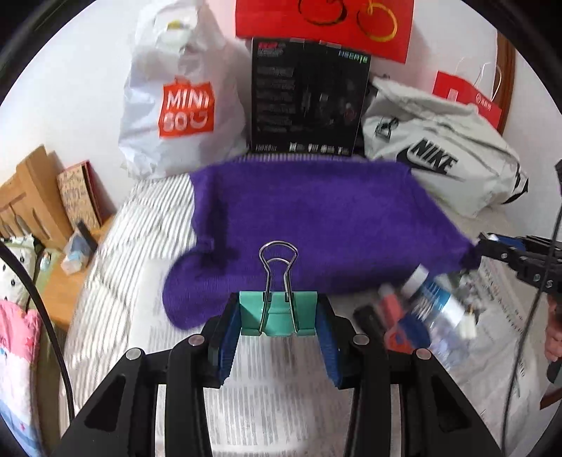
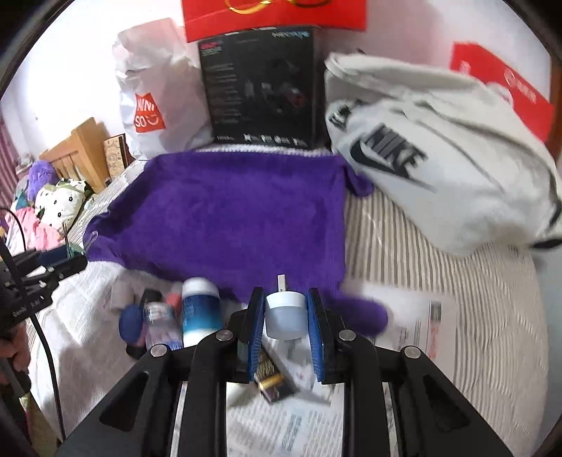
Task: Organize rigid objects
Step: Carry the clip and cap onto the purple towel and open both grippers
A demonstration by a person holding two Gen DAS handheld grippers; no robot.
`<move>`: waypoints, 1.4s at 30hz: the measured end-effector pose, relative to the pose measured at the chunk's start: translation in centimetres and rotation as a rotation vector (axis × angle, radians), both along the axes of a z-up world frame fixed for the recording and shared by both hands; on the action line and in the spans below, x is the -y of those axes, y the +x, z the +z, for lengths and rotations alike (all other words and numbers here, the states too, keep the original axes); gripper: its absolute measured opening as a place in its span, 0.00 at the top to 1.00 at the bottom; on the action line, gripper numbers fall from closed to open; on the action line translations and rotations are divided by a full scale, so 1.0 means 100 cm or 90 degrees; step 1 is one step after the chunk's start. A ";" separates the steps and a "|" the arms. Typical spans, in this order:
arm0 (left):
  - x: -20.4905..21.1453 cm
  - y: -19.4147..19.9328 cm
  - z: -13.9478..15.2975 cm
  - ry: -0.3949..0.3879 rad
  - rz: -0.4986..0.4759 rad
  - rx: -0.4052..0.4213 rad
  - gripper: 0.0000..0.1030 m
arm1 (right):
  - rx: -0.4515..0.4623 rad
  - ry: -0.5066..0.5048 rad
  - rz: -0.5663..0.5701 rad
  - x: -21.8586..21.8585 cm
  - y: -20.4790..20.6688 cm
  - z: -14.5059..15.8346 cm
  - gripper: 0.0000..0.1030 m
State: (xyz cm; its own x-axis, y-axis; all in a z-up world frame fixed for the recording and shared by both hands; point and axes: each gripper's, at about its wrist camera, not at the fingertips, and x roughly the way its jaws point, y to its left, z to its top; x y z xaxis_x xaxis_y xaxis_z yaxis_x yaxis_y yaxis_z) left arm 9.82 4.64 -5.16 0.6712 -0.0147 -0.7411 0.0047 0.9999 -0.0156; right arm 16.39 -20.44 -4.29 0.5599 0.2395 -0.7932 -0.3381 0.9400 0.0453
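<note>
L gripper (image 1: 279, 316) is clamping a teal binder clip (image 1: 279, 311) btwn its blue pads, wire handles sticking up toward the purple towel (image 1: 309, 225). The clip is hanging above newspaper (image 1: 253, 404) on the striped bed (image 1: 140, 218), near the towel's front edge.

R gripper (image 2: 285, 318) is gripping a small frosted jar w/ white lid (image 2: 285, 313) btwn its pads; jar upright, just in front of the towel's (image 2: 232, 211) near edge.

R wrist view only: under the R gripper a dark packet w/ a gold tube (image 2: 270, 381) is lying on the newspaper (image 2: 298, 422). Left of the jar, a blue-and-white bottle (image 2: 200, 313), a clear bottle (image 2: 159, 323) and a round blue thing (image 2: 130, 321) are bunching close together; blurred, so can't tell whether they're touching. L gripper (image 2: 66, 260) is showing at far left w/ the clip edge-on. Pillows and a purple plush (image 2: 40, 175) are lying by the wooden headboard (image 2: 80, 151).

L wrist view only: the same pile is appearing at right as a smear, a clear bottle w/ blue label (image 1: 435, 302) and red-blue bits beside it. R gripper (image 1: 491, 246) is poking in from the right edge at the towel's corner; its grip can't be read from here.

Both views: MINISO bag (image 1: 182, 105), black box (image 1: 309, 98), red bag (image 1: 323, 21), grey Nike bag (image 1: 439, 154) are lining the wall behind the towel.
</note>
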 end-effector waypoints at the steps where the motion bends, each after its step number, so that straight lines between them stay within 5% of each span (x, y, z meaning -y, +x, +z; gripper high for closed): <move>1: 0.000 0.006 0.006 0.001 -0.002 0.006 0.62 | 0.005 -0.001 0.005 -0.003 0.005 0.003 0.77; 10: 0.001 0.064 0.020 -0.022 -0.011 0.018 0.62 | 0.001 0.017 0.033 -0.033 0.059 0.004 0.77; 24: 0.006 0.163 -0.014 -0.042 -0.012 -0.025 0.62 | -0.040 -0.022 0.045 -0.070 0.149 -0.034 0.77; 42: 0.018 0.219 -0.051 -0.018 -0.026 -0.107 0.62 | -0.102 -0.062 0.056 -0.083 0.181 -0.069 0.77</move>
